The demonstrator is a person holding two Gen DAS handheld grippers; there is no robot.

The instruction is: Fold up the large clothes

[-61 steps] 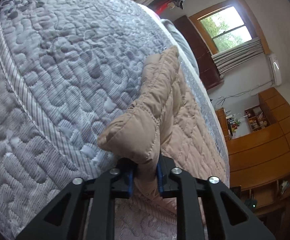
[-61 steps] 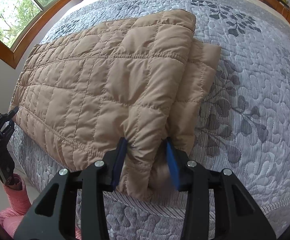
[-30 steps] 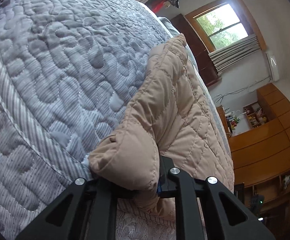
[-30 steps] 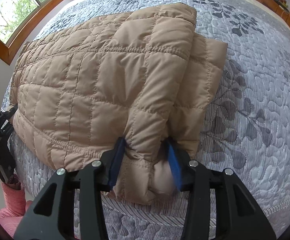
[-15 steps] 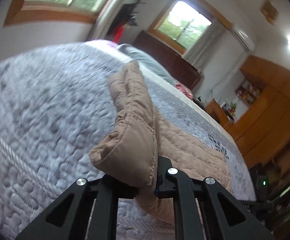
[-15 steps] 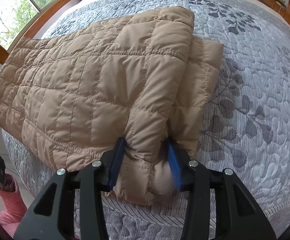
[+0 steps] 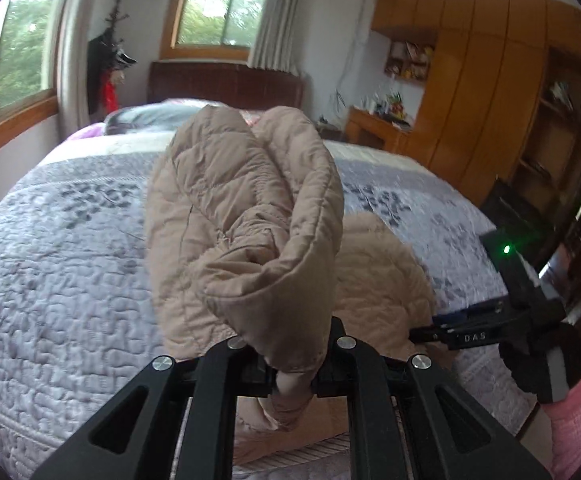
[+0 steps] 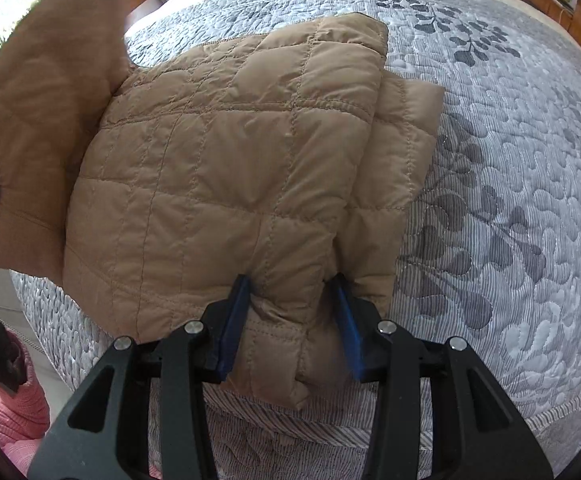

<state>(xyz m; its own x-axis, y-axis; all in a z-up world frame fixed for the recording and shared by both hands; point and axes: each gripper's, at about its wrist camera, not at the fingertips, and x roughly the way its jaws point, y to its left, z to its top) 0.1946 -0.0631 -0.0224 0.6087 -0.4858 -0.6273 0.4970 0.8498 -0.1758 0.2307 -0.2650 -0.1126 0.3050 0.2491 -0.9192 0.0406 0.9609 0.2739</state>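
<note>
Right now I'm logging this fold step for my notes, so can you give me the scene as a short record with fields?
garment: tan quilted jacket, partly folded
surface: bed with grey patterned quilt
left tool: shut on one end of the jacket, held raised above the bed
right tool: shut on the jacket's near edge, low at the bed's edge
lifted end: bunched, standing up over the quilt in the left wrist view
flat part: lies on the quilt, layers stacked
fold: not yet laid over
</note>
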